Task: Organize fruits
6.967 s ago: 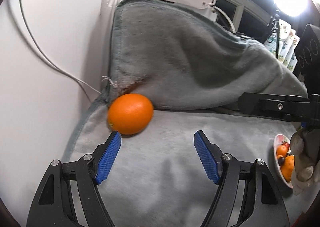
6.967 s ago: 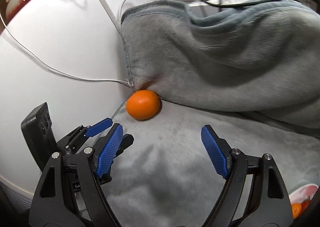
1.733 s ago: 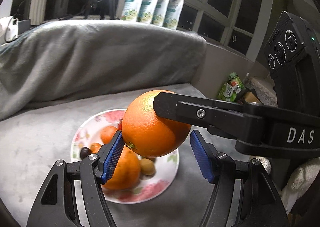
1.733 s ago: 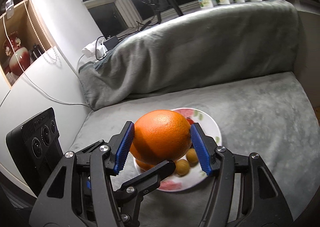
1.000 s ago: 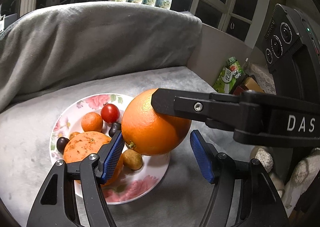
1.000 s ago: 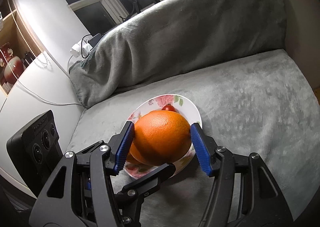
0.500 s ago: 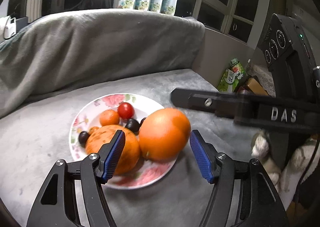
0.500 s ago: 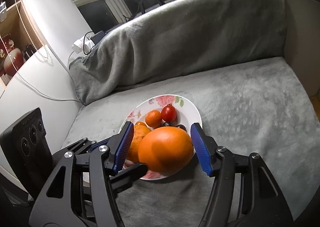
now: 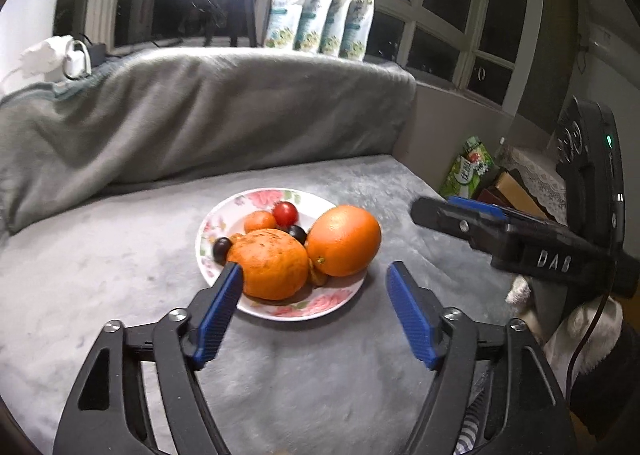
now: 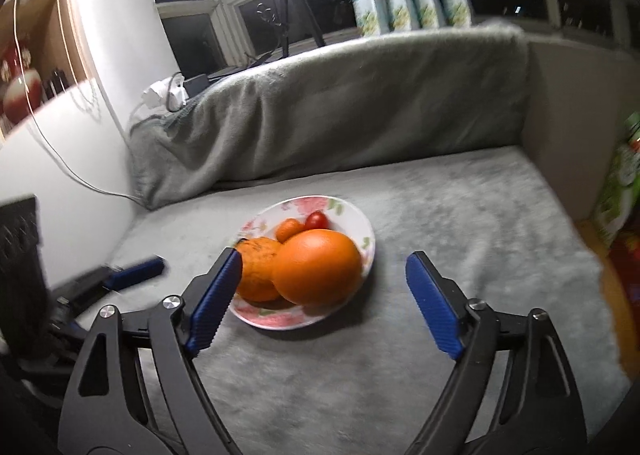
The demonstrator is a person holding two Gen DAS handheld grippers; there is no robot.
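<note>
Orange and smooth, the large orange (image 9: 343, 239) sits on the floral plate (image 9: 218, 217), at its right edge. Your left gripper (image 9: 313, 309) and right gripper (image 10: 324, 303) have just opened wide, hold nothing, and hover just short of the plate.

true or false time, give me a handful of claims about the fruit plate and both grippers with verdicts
1. The big smooth orange rests on the floral plate. True.
2. The right gripper is clamped on that orange. False: its jaws have just been opening and stand apart with nothing between the pads.
3. A red cherry tomato lies on the plate. True.
4. The left gripper holds the rough-skinned orange. False: it is open and empty; that fruit sits on the plate.
5. The plate stands on bare wood. False: it is on a grey blanket.
</note>
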